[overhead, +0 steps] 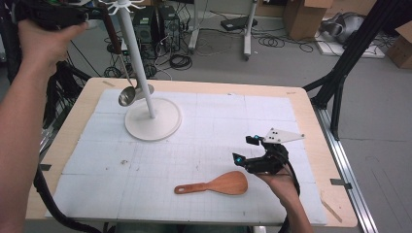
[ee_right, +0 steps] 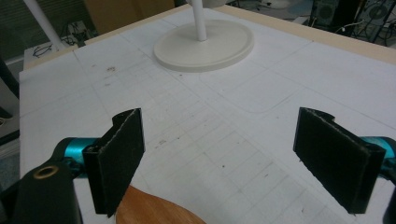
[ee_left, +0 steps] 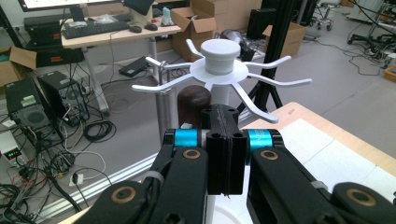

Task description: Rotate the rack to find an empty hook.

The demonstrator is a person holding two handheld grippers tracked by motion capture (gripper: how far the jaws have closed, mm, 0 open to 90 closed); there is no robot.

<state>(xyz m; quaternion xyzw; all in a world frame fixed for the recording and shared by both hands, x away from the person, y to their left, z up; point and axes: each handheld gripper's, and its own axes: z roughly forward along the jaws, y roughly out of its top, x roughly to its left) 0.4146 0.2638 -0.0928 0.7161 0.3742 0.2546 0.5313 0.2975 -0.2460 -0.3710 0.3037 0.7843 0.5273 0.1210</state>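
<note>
A white hanging rack [overhead: 141,63] stands on a round base [overhead: 165,121] at the back left of the table. A ladle [overhead: 127,95] with a dark wooden handle hangs beside the pole, bowl down. My left gripper [overhead: 99,13] is raised at the handle's top. In the left gripper view its jaws [ee_left: 225,116] are pressed together, with the handle's rounded end [ee_left: 194,100] just behind them under the rack's hooked arms [ee_left: 219,56]. I cannot tell if they pinch anything. A wooden spatula [overhead: 218,184] lies flat at the front. My right gripper [overhead: 245,148] hovers open just right of its blade [ee_right: 154,210].
A white gridded mat [overhead: 194,145] covers most of the wooden table [overhead: 320,160]. Beyond the far edge, the floor holds cables, computer towers, stand legs and cardboard boxes [overhead: 306,17]. The rack base [ee_right: 205,44] lies ahead of the right gripper.
</note>
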